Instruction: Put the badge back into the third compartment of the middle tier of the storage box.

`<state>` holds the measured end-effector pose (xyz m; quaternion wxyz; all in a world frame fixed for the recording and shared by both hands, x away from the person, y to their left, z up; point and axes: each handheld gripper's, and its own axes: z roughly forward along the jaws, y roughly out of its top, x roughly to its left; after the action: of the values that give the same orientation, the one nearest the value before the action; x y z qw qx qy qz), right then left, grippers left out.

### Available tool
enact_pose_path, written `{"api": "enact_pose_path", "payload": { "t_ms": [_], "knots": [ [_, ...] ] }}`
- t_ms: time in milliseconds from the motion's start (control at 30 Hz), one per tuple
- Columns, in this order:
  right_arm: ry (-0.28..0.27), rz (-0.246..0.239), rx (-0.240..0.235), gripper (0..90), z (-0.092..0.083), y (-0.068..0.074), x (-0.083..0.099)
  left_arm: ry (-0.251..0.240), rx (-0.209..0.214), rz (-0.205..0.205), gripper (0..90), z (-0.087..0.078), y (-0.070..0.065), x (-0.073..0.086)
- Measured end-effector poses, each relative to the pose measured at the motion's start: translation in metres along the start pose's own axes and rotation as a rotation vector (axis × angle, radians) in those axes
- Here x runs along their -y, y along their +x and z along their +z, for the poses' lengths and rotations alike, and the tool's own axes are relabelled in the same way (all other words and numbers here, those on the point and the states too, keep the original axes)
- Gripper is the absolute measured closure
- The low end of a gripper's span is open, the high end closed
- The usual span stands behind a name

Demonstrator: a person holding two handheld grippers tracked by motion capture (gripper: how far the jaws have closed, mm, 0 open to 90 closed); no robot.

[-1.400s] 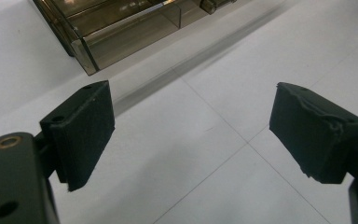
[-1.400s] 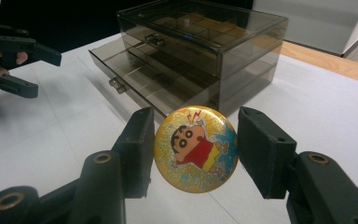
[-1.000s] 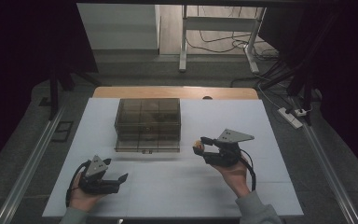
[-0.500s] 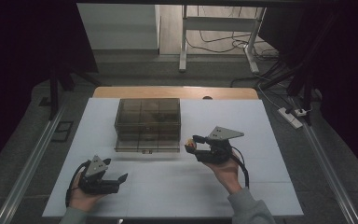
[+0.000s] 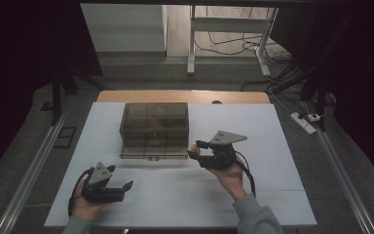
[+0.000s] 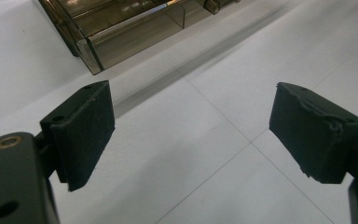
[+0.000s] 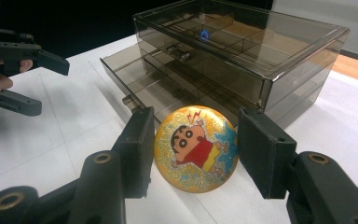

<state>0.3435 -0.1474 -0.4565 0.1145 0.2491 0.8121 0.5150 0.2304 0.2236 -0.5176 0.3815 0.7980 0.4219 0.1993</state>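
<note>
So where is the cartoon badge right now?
The round cartoon badge is clamped between the right gripper jaws, just off the front right corner of the smoky drawer box on the table.

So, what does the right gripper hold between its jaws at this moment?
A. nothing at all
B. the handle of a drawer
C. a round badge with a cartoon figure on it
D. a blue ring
C: in the right gripper view, the right gripper has its two pads pressed on the edges of a round yellow badge with a cartoon figure, in front of the smoky clear drawer box.
</note>
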Motion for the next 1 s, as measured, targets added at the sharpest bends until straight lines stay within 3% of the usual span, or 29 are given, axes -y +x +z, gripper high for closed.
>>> {"api": "enact_pose_path", "payload": {
  "t_ms": [1000],
  "knots": [
    [0.033,-0.024,-0.015,47.1,0.032,0.006,-0.020,0.002,0.008,0.005,14.6,0.000,0.000,0.000]
  ]
}}
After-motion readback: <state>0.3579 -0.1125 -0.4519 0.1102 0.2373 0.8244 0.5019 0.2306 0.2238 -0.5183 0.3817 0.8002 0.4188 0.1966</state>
